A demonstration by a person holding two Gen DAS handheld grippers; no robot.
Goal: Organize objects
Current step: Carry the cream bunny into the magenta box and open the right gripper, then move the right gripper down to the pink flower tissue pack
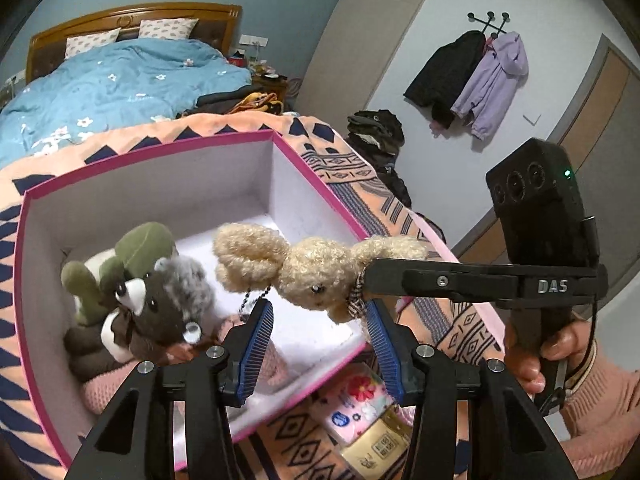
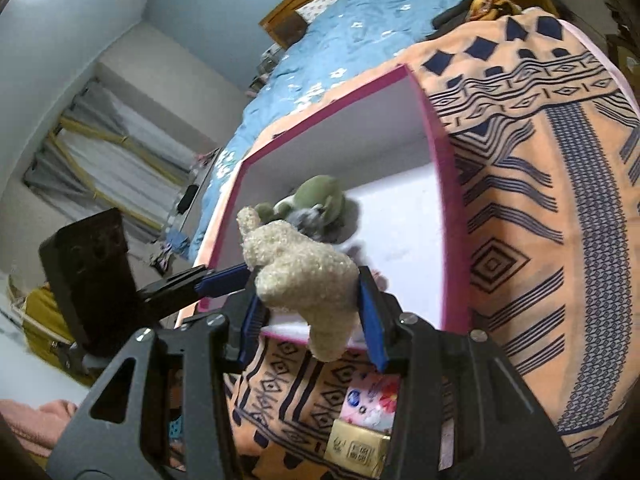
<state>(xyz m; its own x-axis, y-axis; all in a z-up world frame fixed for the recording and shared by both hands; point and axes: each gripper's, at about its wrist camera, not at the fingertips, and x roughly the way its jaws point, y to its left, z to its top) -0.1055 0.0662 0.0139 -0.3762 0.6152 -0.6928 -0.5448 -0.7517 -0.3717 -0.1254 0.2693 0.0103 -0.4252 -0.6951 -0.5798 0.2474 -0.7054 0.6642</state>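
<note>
Presently the right hand-held gripper [image 2: 310, 312] clamps the cream curly-plush rabbit [image 1: 316, 270] at centre frame above the pink-rimmed white box [image 1: 276, 134], the left hand-held gripper [image 1: 320, 334] empty and parted beneath; advise releasing only once well inside.

The gold packet [image 1: 378, 446] is partly hidden behind the fingers [image 1: 386, 354]; its print is too small to read.

Plush rabbit [image 1: 316, 276] above box [image 1: 152, 148]; two toys [image 1: 152, 304] seemingly inside
</note>
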